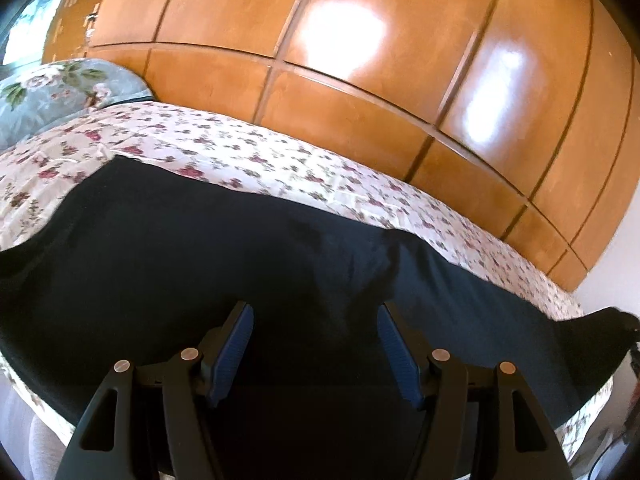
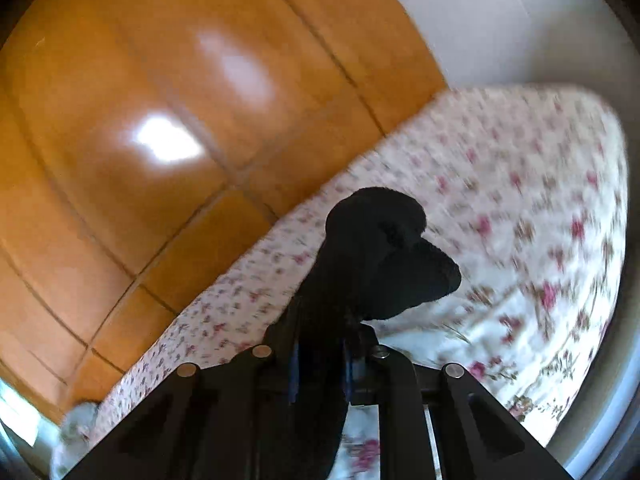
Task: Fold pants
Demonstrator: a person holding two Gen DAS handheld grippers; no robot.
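The left gripper point(image 1: 316, 312) hangs with its jaws spread wide, the blue pads point(image 1: 236, 344) facing each other across a gap and pressing on nothing. Directly beneath and ahead of it lie the black pants point(image 1: 192, 232), spread across the bed in a broad dark band that runs from the left edge of the left wrist view to a tapering end at the far right. A crease shows in the cloth just beyond the right-hand finger. Around the pants, the floral bedsheet point(image 1: 256, 152) shows as a pale strip sprinkled with small red flowers. At the upper left sits a grey-green pillow point(image 1: 52, 92) with a larger flower print. Behind the bed stands a glossy orange-brown wooden wardrobe point(image 1: 360, 40), its panels catching bright glare.

The right gripper point(image 2: 320, 360) has its jaws drawn close together, pinching a bunched end of the pants point(image 2: 380, 252). The black cloth sticks up past the fingertips in a rounded lump and also trails down between the fingers toward the camera. This view is blurred. Beyond the lump, the bedsheet point(image 2: 520, 240) fills the right side, the wardrobe point(image 2: 140, 120) the left, and a white wall point(image 2: 500, 20) the upper right
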